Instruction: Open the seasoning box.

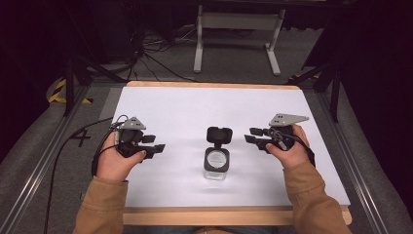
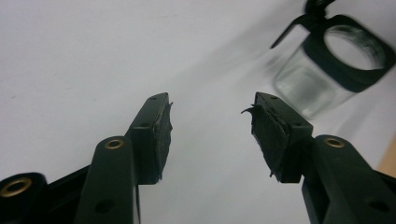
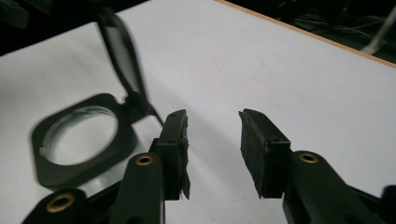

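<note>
From the high view, a small clear jar [image 1: 216, 165] stands upright near the middle of the white counter [image 1: 195, 105], its black collar facing up and its hinged black lid [image 1: 218, 135] flipped back on the far side. That open lid suggests the jar is set ready for filling or closing, placed centrally so either hand can reach it. The left claw [image 1: 157, 147] hovers to the jar's left, the right claw [image 1: 251, 138] to its right, both pointing inward and both well apart from it, a balanced, waiting stance. Both look parted here, with nothing in them.

Over to the left gripper view: the two black jaws stand wide, only bare counter between them, pads [image 2: 163, 135] frayed at the edges. The jar [image 2: 322, 74] sits ahead and off to the upper right, outside the line of the jaws, a little blurred. To my eye this claw would need to swing toward it before any grip.

Now the right gripper view: jaws again spread wide and empty. The jar's black collar [image 3: 79, 140] lies to the left, close beside the left-hand jaw, with the lid [image 3: 122, 53] standing up behind it. The jar is near this claw but beside it, not between the pads.
</note>
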The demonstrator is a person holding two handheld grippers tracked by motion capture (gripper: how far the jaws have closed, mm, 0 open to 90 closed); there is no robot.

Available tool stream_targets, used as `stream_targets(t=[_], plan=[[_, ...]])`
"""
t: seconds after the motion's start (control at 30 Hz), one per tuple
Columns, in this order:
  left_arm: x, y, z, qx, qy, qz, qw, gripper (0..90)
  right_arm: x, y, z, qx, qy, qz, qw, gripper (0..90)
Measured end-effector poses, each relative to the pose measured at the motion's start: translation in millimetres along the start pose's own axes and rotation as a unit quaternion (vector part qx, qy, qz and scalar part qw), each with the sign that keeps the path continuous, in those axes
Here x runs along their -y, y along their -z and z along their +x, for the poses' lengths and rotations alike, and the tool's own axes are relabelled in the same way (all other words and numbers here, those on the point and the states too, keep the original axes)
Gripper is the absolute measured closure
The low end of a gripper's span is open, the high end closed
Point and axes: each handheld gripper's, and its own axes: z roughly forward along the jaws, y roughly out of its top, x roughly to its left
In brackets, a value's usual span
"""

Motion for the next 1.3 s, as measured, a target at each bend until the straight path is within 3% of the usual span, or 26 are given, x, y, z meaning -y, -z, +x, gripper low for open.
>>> stream_targets(t=[0.17, 0.33, 0.37, 0.4, 0.57, 0.6, 0.9, 1.1, 1.3], plan=[[6.2, -12.9, 14.5, -0.024, 0.009, 0.031, 0.9992, 44.9, 11.6, 3.5, -21.7, 0.038, -0.012, 0.009, 0.9992, 57.4], [13.2, -23.2, 26.1, -0.03, 0.018, 0.033, 0.9988, 42.9, 24.6, 2.1, -38.4, 0.056, -0.029, 0.028, 0.9976, 53.9], [14.1, -25.0, 29.8, -0.034, 0.007, 0.037, 0.9987, 42.9, 28.1, 1.3, -42.6, 0.061, -0.031, 0.032, 0.9971, 53.3], [15.9, -28.6, 33.5, -0.038, 0.009, 0.034, 0.9987, 39.7, 35.4, -0.3, -50.8, 0.068, -0.042, 0.043, 0.9958, 51.0], [21.8, -38.9, 41.4, -0.037, 0.011, 0.038, 0.9985, 38.0, 49.1, -4.4, -62.7, 0.084, -0.053, 0.06, 0.9932, 50.5], [24.7, -43.3, 44.9, -0.034, 0.01, 0.046, 0.9983, 37.8, 55.6, -7.9, -66.8, 0.096, -0.052, 0.072, 0.9914, 50.6], [35.6, -60.8, 51.9, -0.013, 0.024, 0.078, 0.9966, 35.9, 72.7, -18.2, -77.2, 0.098, -0.068, 0.097, 0.9881, 50.6], [37.7, -65.7, 53.2, -0.007, 0.02, 0.091, 0.9956, 34.8, 79.5, -21.9, -80.5, 0.099, -0.071, 0.098, 0.9877, 50.5], [38.0, -68.9, 51.1, 0.007, 0.021, 0.095, 0.9952, 34.1, 83.8, -26.3, -79.4, 0.095, -0.066, 0.09, 0.9892, 49.7]])
